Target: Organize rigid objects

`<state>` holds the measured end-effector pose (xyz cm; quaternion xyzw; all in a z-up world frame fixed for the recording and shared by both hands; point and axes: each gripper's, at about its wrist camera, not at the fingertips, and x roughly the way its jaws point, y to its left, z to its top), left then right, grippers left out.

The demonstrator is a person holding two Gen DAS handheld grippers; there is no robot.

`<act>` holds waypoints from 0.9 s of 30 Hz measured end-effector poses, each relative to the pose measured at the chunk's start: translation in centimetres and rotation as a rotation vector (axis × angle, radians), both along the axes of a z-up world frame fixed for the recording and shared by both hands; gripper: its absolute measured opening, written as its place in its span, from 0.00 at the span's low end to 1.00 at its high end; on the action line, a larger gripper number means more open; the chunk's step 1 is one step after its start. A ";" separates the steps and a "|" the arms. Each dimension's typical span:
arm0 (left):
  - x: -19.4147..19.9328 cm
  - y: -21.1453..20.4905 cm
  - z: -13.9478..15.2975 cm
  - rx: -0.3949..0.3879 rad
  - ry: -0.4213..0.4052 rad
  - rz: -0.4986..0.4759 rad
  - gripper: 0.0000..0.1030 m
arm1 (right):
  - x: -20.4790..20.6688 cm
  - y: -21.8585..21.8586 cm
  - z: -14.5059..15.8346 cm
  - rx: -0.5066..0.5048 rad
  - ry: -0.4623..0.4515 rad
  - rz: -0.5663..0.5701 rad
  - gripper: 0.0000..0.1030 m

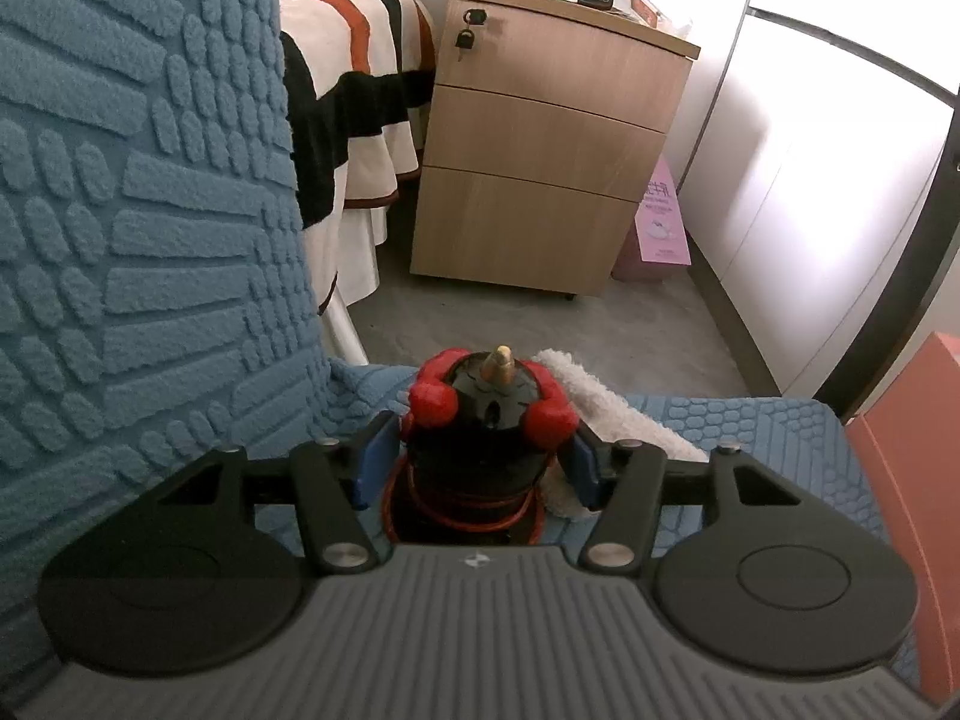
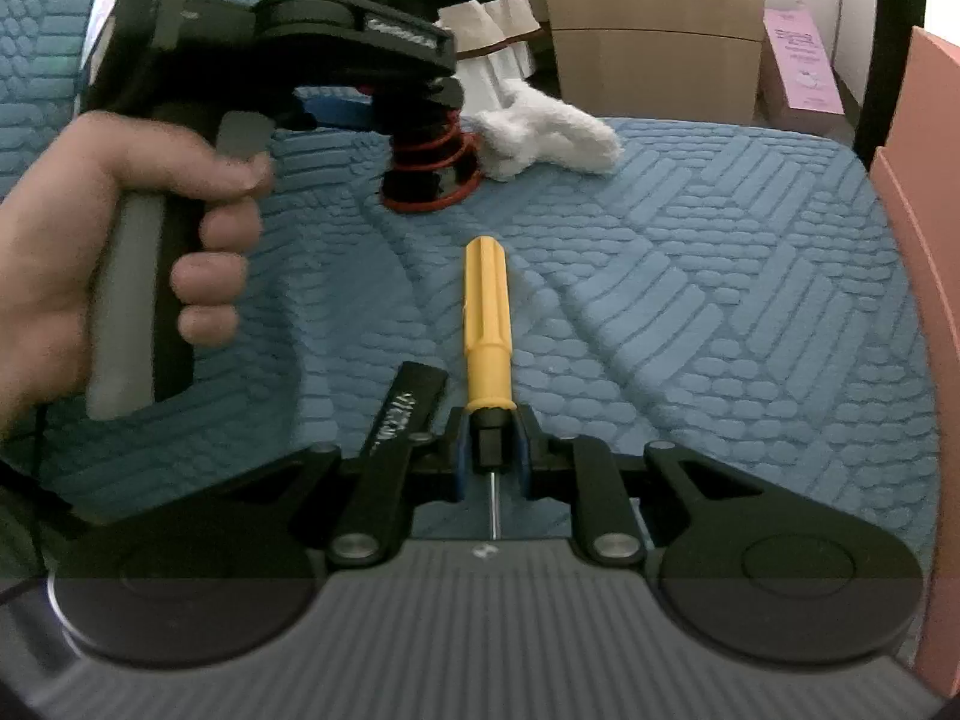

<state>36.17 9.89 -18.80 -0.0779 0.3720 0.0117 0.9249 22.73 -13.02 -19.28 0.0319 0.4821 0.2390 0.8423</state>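
Note:
A black toy figure (image 1: 486, 420) with red earmuffs, a small horn and a red coil around its base stands upright on the blue textured cushion (image 1: 150, 300). My left gripper (image 1: 480, 465) is lowered around it. Its blue pads (image 1: 375, 462) sit on either side of the body with a thin gap, so it is open. In the right wrist view the same toy (image 2: 429, 162) stands under that gripper, whose handle a hand (image 2: 120, 228) holds. My right gripper (image 2: 492, 450) is shut on the black collar of a yellow-handled screwdriver (image 2: 487, 312), with the handle pointing away over the cushion.
A white fluffy cloth (image 2: 552, 132) lies just behind the toy. A black strip with white lettering (image 2: 408, 414) lies left of the right gripper. A salmon box (image 2: 924, 300) borders the cushion's right edge. Beyond are a wooden drawer cabinet (image 1: 540, 180), a pink box (image 1: 660, 222) and a striped blanket (image 1: 348, 90).

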 end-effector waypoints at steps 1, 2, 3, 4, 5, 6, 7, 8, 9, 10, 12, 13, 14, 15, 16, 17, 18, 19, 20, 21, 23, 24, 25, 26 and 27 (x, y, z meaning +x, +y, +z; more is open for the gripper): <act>0.0 -0.1 0.1 0.003 0.005 -0.002 0.61 | 0.0 -0.1 0.0 -0.012 -0.006 -0.002 0.18; -0.1 -0.2 0.2 0.006 0.007 -0.005 0.61 | 0.0 -0.3 0.0 -0.019 -0.011 -0.005 0.18; -0.2 -0.3 0.4 0.010 0.007 -0.011 0.61 | 0.0 -0.5 0.0 -0.023 -0.011 -0.012 0.18; -0.3 -0.4 0.5 0.011 0.007 -0.015 0.61 | 0.1 -0.7 0.0 -0.023 -0.010 -0.019 0.18; -0.4 -0.4 0.7 0.010 0.007 -0.014 0.61 | 0.1 -1.0 0.1 -0.024 -0.010 -0.027 0.18; -0.6 -0.5 0.8 0.007 0.006 -0.013 0.61 | 0.1 -1.2 0.1 -0.027 -0.011 -0.034 0.18; -0.8 -0.5 1.0 0.006 0.005 -0.014 0.61 | 0.1 -1.5 0.1 -0.031 -0.013 -0.040 0.18; -1.1 -0.6 1.1 0.005 0.007 -0.012 0.61 | 0.0 -1.7 0.2 -0.033 -0.015 -0.044 0.18; -1.4 -0.6 1.3 0.004 0.009 -0.011 0.61 | 0.0 -1.9 0.2 -0.036 -0.019 -0.048 0.18; -1.6 -0.7 1.5 0.002 0.011 -0.011 0.61 | -0.1 -2.1 0.2 -0.042 -0.024 -0.053 0.18; -2.2 -0.7 1.9 -0.004 0.014 -0.015 0.61 | -0.3 -2.5 0.3 -0.062 -0.040 -0.063 0.18; -2.5 -0.8 2.1 -0.007 0.015 -0.019 0.61 | -0.4 -2.7 0.4 -0.066 -0.043 -0.070 0.18; -2.8 -0.8 2.2 -0.009 0.016 -0.019 0.61 | -0.4 -3.0 0.4 -0.065 -0.042 -0.080 0.18; -3.2 -0.9 2.5 -0.014 0.015 -0.016 0.61 | -0.4 -3.3 0.4 -0.063 -0.039 -0.087 0.18; -3.6 -0.9 2.7 -0.019 0.013 -0.015 0.61 | -0.5 -3.5 0.5 -0.063 -0.036 -0.094 0.18; -4.0 -1.0 2.9 -0.023 0.013 -0.018 0.61 | -0.6 -3.7 0.5 -0.065 -0.033 -0.099 0.18; -4.6 -1.2 3.1 -0.027 0.013 -0.023 0.61 | -0.7 -3.9 0.5 -0.067 -0.030 -0.103 0.18; -5.0 -1.3 3.3 -0.029 0.013 -0.027 0.61 | -0.8 -4.2 0.6 -0.068 -0.029 -0.107 0.18; -5.5 -1.6 3.5 -0.034 0.011 -0.031 0.61 | -0.9 -4.4 0.7 -0.068 -0.029 -0.110 0.18; -6.2 -1.8 3.8 -0.041 0.009 -0.036 0.61 | -1.0 -4.6 0.8 -0.071 -0.030 -0.113 0.18; -7.1 -2.3 4.2 -0.055 0.008 -0.043 0.61 | -1.2 -5.1 0.9 -0.078 -0.031 -0.122 0.18; -7.7 -2.7 4.5 -0.064 0.005 -0.045 0.61 | -1.3 -5.4 0.9 -0.079 -0.029 -0.126 0.18; -8.1 -2.9 4.6 -0.073 0.003 -0.042 0.61 | -1.4 -5.7 1.0 -0.079 -0.027 -0.129 0.18; -8.7 -3.3 4.8 -0.085 0.000 -0.034 0.61 | -1.6 -5.9 1.0 -0.081 -0.027 -0.132 0.18; -9.3 -3.6 5.0 -0.100 -0.003 -0.028 0.61 | -1.8 -6.1 1.0 -0.085 -0.027 -0.134 0.18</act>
